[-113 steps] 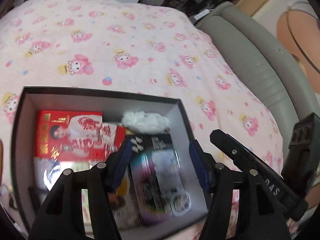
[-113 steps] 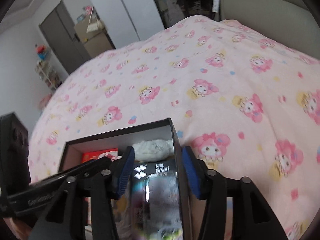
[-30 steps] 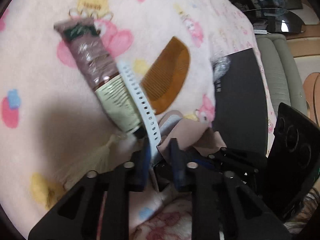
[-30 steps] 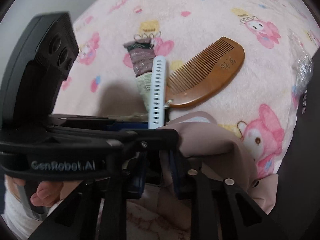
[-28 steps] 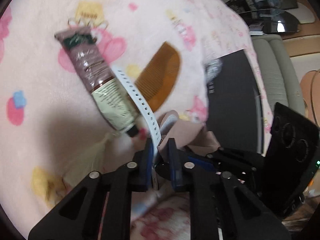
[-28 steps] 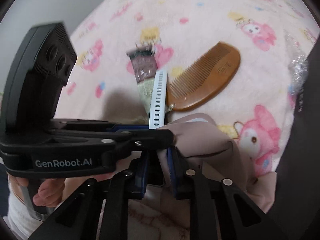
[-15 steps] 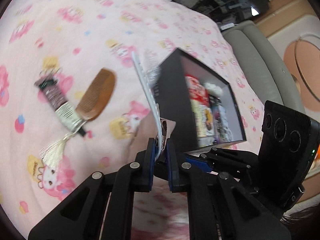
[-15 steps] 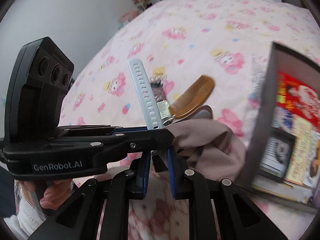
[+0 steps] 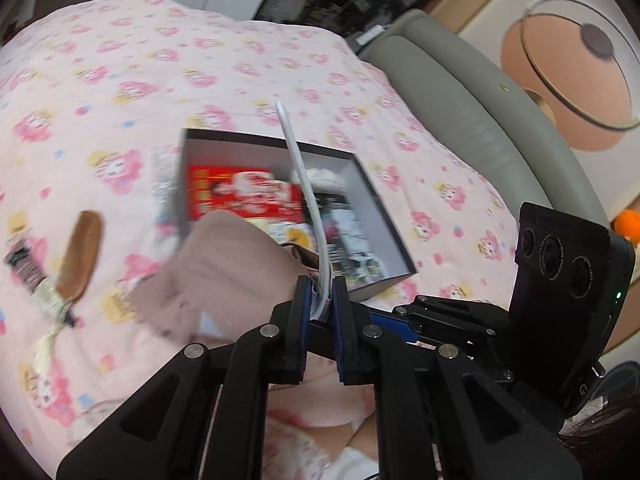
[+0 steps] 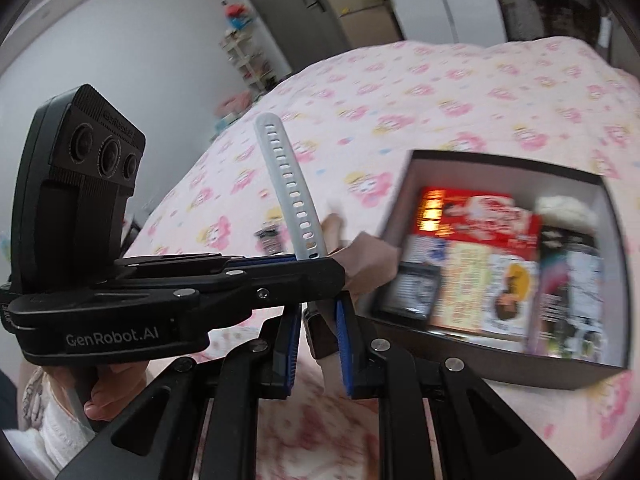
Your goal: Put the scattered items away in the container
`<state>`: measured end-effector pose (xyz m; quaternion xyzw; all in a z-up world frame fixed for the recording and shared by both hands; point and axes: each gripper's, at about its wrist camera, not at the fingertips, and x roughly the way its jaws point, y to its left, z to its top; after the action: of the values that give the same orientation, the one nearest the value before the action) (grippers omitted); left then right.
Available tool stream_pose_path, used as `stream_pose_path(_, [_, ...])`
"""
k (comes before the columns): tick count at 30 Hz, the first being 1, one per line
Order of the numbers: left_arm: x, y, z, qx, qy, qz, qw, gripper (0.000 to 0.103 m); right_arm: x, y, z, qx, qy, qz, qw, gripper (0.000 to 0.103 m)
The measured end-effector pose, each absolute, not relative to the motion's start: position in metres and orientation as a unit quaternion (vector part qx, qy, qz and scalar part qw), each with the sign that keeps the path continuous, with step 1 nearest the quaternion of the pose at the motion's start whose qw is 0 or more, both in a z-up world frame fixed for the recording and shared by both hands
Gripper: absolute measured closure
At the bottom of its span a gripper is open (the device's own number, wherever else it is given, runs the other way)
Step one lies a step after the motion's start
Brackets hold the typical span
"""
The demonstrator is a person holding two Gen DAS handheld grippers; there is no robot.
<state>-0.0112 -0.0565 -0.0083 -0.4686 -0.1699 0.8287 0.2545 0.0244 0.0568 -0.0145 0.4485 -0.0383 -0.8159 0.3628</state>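
Note:
My left gripper (image 9: 321,294) is shut on a pale blue perforated strap (image 9: 304,184) that stands up from the jaws; it also shows in the right wrist view (image 10: 290,192). My right gripper (image 10: 317,330) is shut on a beige cloth pouch (image 10: 362,264), which also shows in the left wrist view (image 9: 224,268). Both are held together above the bed, beside the dark open box (image 9: 394,242) (image 10: 500,366). A brown wooden comb (image 9: 80,252) and a brown tube (image 9: 28,268) lie on the blanket at left.
The box holds a red packet (image 10: 476,212), a white fluffy item (image 10: 564,208) and several printed packs. The pink cartoon blanket (image 9: 120,60) covers the bed. A grey padded headboard (image 9: 472,116) runs along the right.
Both grippers have lifted the strap and pouch off the blanket and swung right towards the box. The comb and tube stay behind on the blanket.

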Motion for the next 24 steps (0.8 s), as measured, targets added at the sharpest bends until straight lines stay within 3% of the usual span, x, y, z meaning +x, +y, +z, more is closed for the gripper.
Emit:
stream_pose_path(12, [-0.048, 0.03, -0.018, -0.467, -0.184, 0.814, 0.291, 0.094, -0.009, 0.143, -0.021, 0.44, -0.041, -0.84, 0.315, 0.088])
stream_pose_path(24, [-0.085, 0.062, -0.034, -0.484, -0.169, 0.814, 0.273, 0.094, -0.053, 0.179, -0.043, 0.439, -0.068, -0.836, 0.322, 0.088])
